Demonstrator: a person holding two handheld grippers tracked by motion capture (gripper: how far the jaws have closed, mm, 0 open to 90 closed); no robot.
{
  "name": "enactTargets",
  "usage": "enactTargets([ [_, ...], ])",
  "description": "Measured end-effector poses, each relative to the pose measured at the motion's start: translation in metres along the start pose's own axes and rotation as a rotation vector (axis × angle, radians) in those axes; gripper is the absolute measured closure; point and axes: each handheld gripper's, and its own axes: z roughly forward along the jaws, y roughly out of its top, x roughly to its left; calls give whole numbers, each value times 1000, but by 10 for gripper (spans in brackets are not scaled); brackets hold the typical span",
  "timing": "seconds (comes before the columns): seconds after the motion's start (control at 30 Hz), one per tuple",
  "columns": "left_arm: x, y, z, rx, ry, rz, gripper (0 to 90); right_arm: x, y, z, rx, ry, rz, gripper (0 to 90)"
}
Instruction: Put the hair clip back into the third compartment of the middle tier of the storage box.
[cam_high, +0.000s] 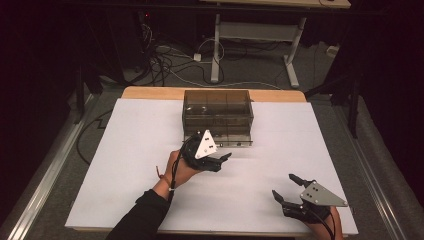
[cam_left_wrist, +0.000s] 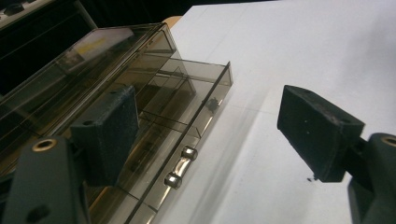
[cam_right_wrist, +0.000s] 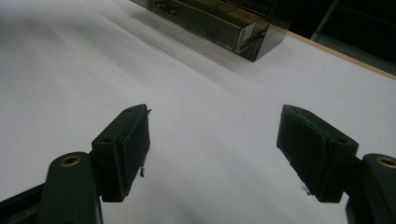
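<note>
Left tongs (cam_left_wrist: 205, 135) wide open, empty, beside drawer box (cam_high: 218, 116) front, right tongs (cam_high: 289, 189) open, well apart

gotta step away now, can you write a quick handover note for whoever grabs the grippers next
Left gripper: open, holding nothing, right by the drawer box's front.
Right gripper: open, holding nothing, low over the white table cover, away from the box.
Smoked plastic drawer box sits at the table's far middle. Its bottom drawer is pulled partly out; its metal handle is free.
Done: drawer partly open.
Left: probably grip the handle and finish moving the drawer.
</note>
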Motion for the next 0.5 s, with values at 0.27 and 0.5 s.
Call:
enactTargets([
  [0.27, -2, -2, -10, -3, 6, 23, 197, 0, 0, -1, 0, 0, 2, 256],
  [0.5, -1, -4, -21, 6, 24, 45, 196, 1, 1, -1, 0, 4, -3, 256],
])
